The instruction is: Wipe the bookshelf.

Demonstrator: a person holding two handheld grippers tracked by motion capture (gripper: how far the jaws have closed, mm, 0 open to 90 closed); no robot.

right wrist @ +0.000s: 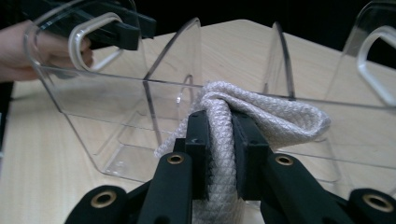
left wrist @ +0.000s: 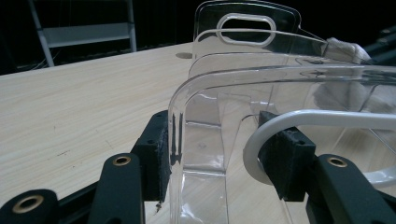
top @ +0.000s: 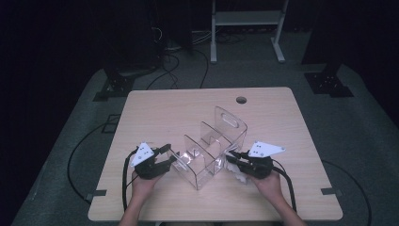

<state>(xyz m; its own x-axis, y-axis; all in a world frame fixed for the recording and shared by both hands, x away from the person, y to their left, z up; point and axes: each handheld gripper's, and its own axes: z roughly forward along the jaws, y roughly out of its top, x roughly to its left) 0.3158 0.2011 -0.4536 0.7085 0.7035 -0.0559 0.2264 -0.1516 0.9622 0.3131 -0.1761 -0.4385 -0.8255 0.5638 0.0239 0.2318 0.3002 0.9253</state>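
The work looked about halfway through. The clear organizer [top: 209,150], a see-through bin split by upright dividers into several compartments with a handle cut-out at each end, stood on the tabletop [top: 160,113] near its middle, between the two hands. The left gripper [top: 165,159] had its fingers [left wrist: 156,156] closed narrow on the bin's near-left end wall, one pad outside and one inside by the handle cut-out, apparently steadying it. The right gripper [top: 234,162] had its fingers [right wrist: 198,149] pinched on a folded white woven cloth [right wrist: 261,116], held just outside the bin's right side wall, touching or nearly touching it.

So the grasp and the steadying seemed done; lifting the cloth over the wall, setting it in a compartment and letting go seemed left.

As for contents, every compartment that showed through the clear walls was empty, with only bare tabletop seen beneath. The cloth was not yet inside any of them.
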